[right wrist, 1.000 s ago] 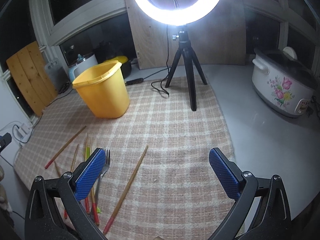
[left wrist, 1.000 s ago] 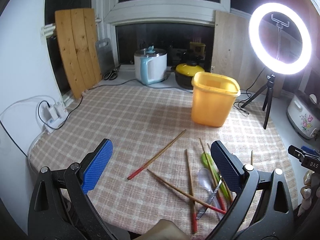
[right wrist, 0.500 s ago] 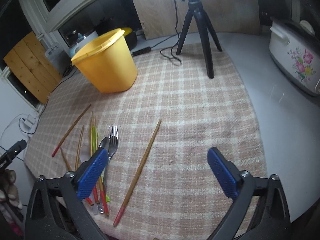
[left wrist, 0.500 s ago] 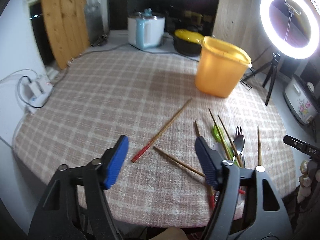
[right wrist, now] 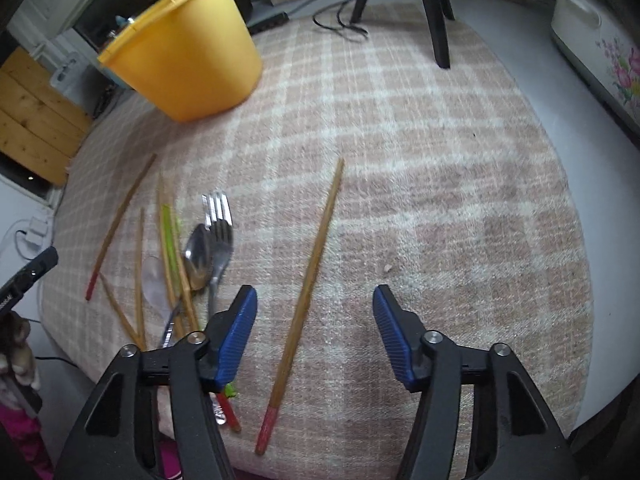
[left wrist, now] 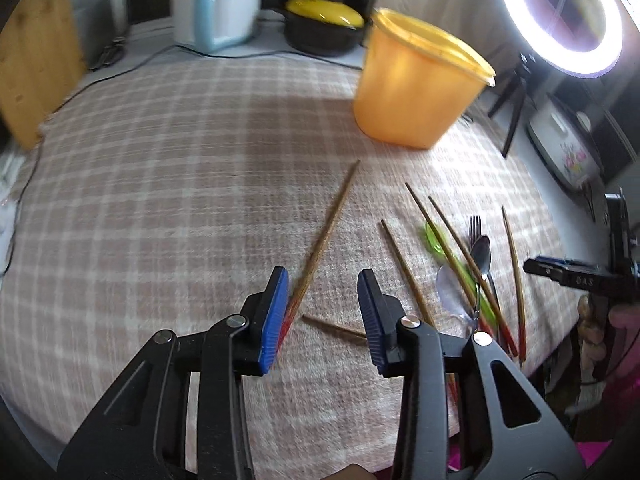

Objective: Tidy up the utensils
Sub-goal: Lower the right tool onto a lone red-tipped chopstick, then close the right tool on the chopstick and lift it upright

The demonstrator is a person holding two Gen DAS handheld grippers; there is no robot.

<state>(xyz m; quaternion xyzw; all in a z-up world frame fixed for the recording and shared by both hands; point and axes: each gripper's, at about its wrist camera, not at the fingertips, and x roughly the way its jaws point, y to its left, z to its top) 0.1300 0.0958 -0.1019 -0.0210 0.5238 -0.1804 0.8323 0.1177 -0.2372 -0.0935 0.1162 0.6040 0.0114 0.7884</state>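
Over the checked cloth, my left gripper (left wrist: 323,314) points down, its jaws closing but still apart. A red-ended chopstick (left wrist: 328,236) runs up beside the left pad, and the tip of another chopstick (left wrist: 332,326) lies between the pads, which press on nothing. My right gripper (right wrist: 316,320) hangs above a lone red-ended chopstick (right wrist: 316,264); its jaws are closing, wide of the stick on both sides. A heap with a fork (right wrist: 218,220), a steel spoon (right wrist: 198,256), a green spoon (left wrist: 436,240) and several chopsticks lies between the two grippers. The yellow tub (left wrist: 416,84) stands upright at the back.
A ring light (left wrist: 560,16) on a tripod (right wrist: 436,20) stands behind the tub. A flowered cooker (right wrist: 600,40) sits off the cloth at the right. A blue-and-white kettle (left wrist: 216,8) and a yellow-lidded pot (left wrist: 324,20) stand at the back, a wooden board (left wrist: 36,52) at the left.
Both grippers have come down toward the cloth and tipped downward. Their jaws have narrowed from wide open. The chopsticks now lie close under the fingers.
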